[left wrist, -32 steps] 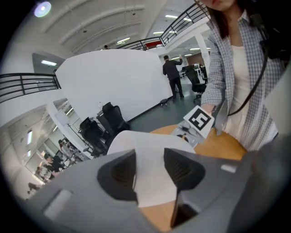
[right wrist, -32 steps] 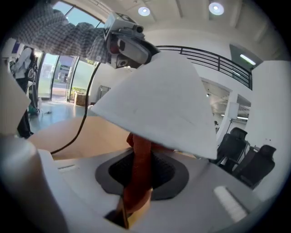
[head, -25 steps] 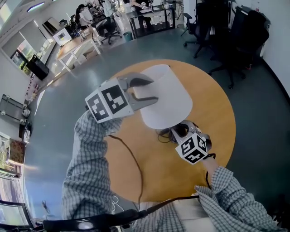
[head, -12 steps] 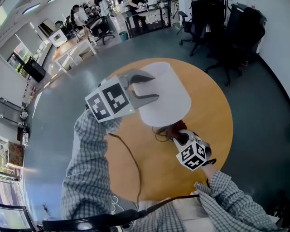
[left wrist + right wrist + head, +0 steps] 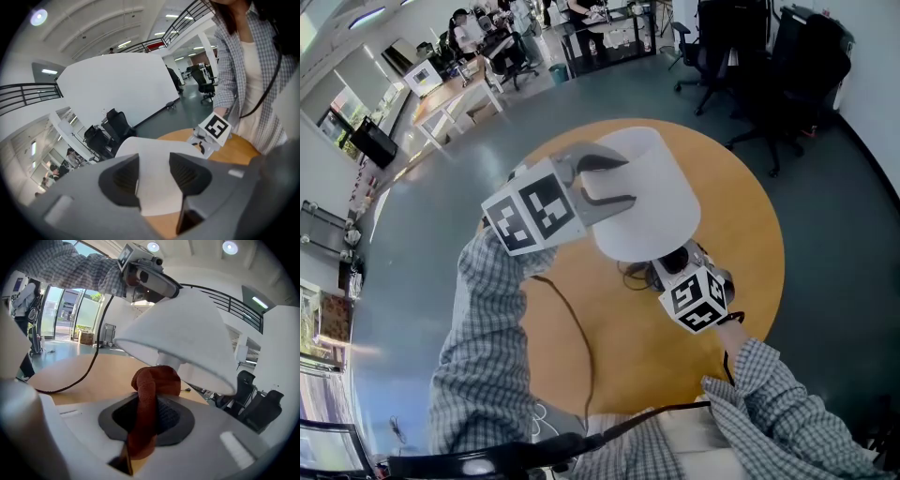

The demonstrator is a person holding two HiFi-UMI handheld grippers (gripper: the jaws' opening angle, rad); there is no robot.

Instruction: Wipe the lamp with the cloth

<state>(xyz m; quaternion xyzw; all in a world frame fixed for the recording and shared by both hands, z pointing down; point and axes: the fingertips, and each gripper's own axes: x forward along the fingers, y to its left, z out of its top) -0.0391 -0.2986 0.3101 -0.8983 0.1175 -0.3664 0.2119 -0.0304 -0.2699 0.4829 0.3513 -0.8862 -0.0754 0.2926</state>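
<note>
I look down on a round wooden table. The white lamp stands on it, near the far side. It has a big white cone-shaped shade made of cloth or paper.

My left gripper is up at the top part of the shade. Its two grey jaws are spread apart. In the left gripper view I see the white side of the shade in the gap between them. Both ribbed pads are bare and nothing is pressed against them. I cannot tell if a jaw rests on the shade. The marker cube on this gripper faces up at me.

My right gripper is low down, tucked under the near edge of the shade. Its jaws are pressed together on a rust-brown cloth. They pinch it in the middle. The cloth sticks up out of the jaws in a soft bunch. The top of the bunch sits right under the shade, up against the lamp's white neck. I cannot be sure that it touches the neck.

A thin black cable runs across the table from the lamp toward me. My arms wear checked sleeves. Past the table, well away, some black office chairs stand on the grey floor.
</note>
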